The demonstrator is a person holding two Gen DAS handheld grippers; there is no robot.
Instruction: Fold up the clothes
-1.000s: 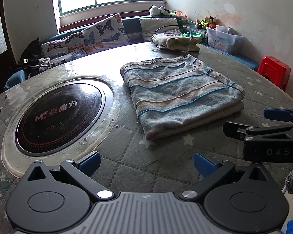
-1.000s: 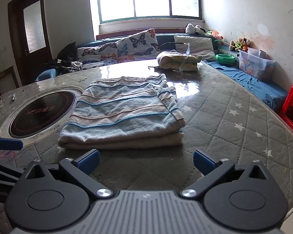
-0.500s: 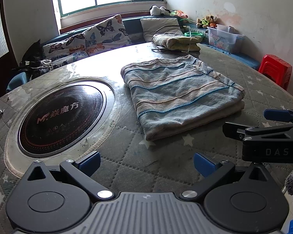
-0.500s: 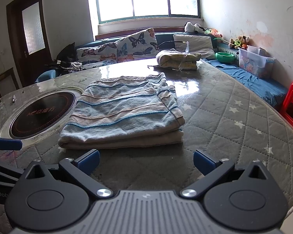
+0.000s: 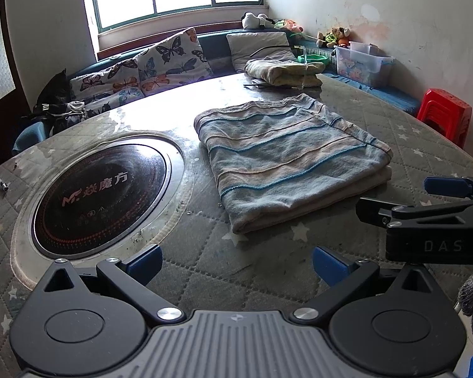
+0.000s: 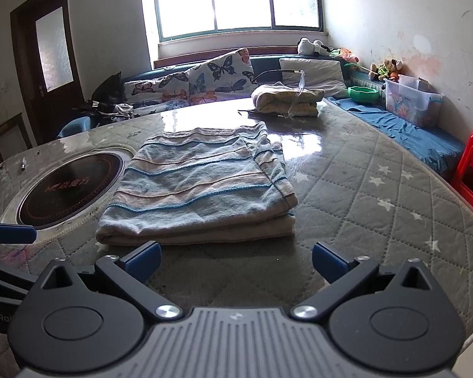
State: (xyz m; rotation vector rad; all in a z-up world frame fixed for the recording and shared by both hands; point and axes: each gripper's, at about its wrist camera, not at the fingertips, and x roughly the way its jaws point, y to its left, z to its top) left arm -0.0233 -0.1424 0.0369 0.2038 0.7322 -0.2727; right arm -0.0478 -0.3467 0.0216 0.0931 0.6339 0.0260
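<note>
Nearest the cameras, the left gripper (image 5: 236,263) and the right gripper (image 6: 236,260) both hover low over the quilted surface (image 6: 378,220), each with its blue-tipped fingers (image 5: 143,263) spread wide and nothing between them. In the left wrist view the right gripper (image 5: 432,211) shows side-on at the right edge, just short of the cloth.

Over the last second almost nothing has changed: the striped blue towel (image 6: 198,189) lies exactly as it did, folded into a thick rectangle, and both grippers have stayed clear of it, with only a slight drift of the left view. That stillness suggests this fold is finished and the hands are pausing, either to release the piece as done or to line up for one more fold along the near edge, which sits just beyond the right gripper's fingertips.

Left of the towel is the round inset cooktop (image 5: 101,193), apart from it. Farther back on the surface rests a second folded cloth, yellowish (image 6: 287,102), probably already finished. Beyond that, butterfly cushions (image 6: 205,82) line the window bench.
</note>
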